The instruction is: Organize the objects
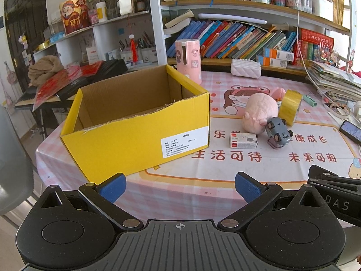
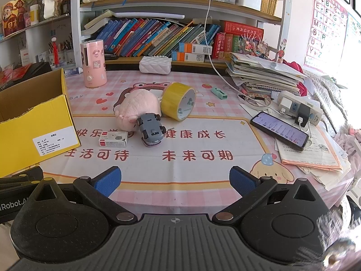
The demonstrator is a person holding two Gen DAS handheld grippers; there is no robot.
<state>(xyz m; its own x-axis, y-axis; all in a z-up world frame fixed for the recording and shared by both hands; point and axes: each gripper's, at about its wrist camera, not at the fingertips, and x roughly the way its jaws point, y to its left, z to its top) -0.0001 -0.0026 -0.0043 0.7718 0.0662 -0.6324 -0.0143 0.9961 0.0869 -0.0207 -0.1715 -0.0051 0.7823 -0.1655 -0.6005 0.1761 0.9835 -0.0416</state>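
Note:
An open yellow cardboard box point(image 1: 135, 133) stands on the left of the table; its corner shows in the right wrist view point(image 2: 33, 122). Right of it lie a pink plush pig point(image 1: 259, 113) point(image 2: 137, 108), a grey toy car point(image 1: 278, 133) point(image 2: 151, 131) tipped on its end, a small white box point(image 1: 243, 140) point(image 2: 114, 139) and a roll of yellow tape point(image 1: 290, 106) point(image 2: 178, 100). My left gripper point(image 1: 180, 188) is open and empty, low before the yellow box. My right gripper point(image 2: 174, 181) is open and empty, near the table's front edge, short of the toys.
A pink cylinder point(image 1: 188, 61) point(image 2: 93, 63), a white quilted pouch point(image 2: 154, 65) and a green clip point(image 2: 219, 93) sit further back. A phone point(image 2: 279, 129), a power strip point(image 2: 300, 110), papers and stacked books point(image 2: 264, 72) crowd the right. Bookshelves point(image 2: 180, 6) line the back.

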